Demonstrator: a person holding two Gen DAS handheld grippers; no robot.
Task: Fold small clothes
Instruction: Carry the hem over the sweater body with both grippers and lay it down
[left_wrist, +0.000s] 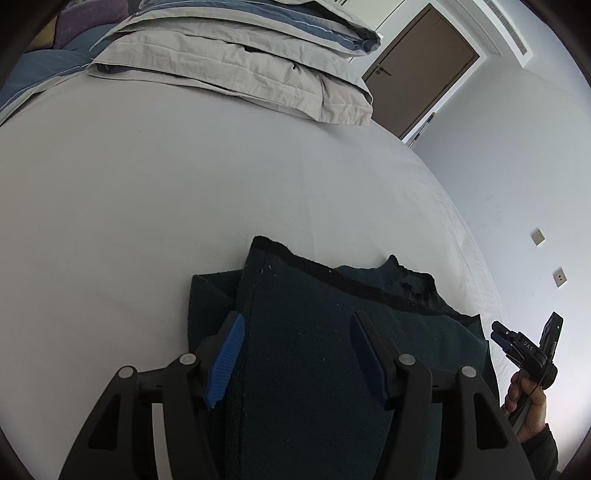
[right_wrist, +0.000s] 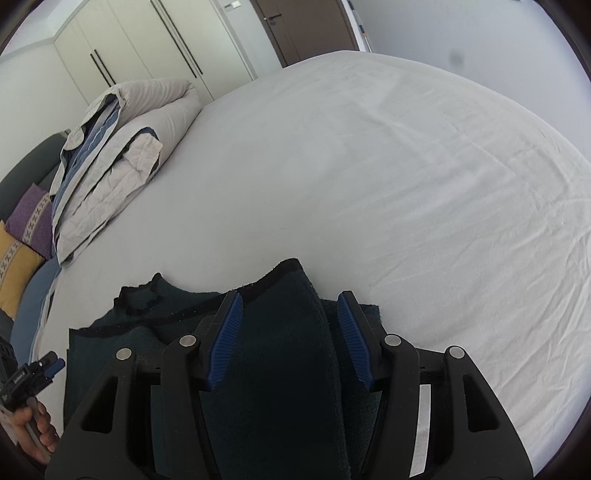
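Note:
A dark green knitted garment (left_wrist: 314, 332) with black trim lies partly folded on the white bed sheet (left_wrist: 184, 184). My left gripper (left_wrist: 295, 332) is open, its blue pads (left_wrist: 227, 354) spread above the garment's folded layer. My right gripper shows at the far right of the left wrist view (left_wrist: 506, 339), held in a hand. In the right wrist view the garment (right_wrist: 280, 350) lies under my open right gripper (right_wrist: 290, 314), blue pads (right_wrist: 351, 336) either side of a raised fold. My left gripper (right_wrist: 48, 365) appears at the lower left of the right wrist view.
A folded grey and blue duvet (left_wrist: 240, 59) lies at the head of the bed, also in the right wrist view (right_wrist: 110, 158). Purple and yellow cushions (right_wrist: 26, 229) sit beside it. A brown door (left_wrist: 421, 70) and white wardrobes (right_wrist: 147, 48) stand beyond the bed.

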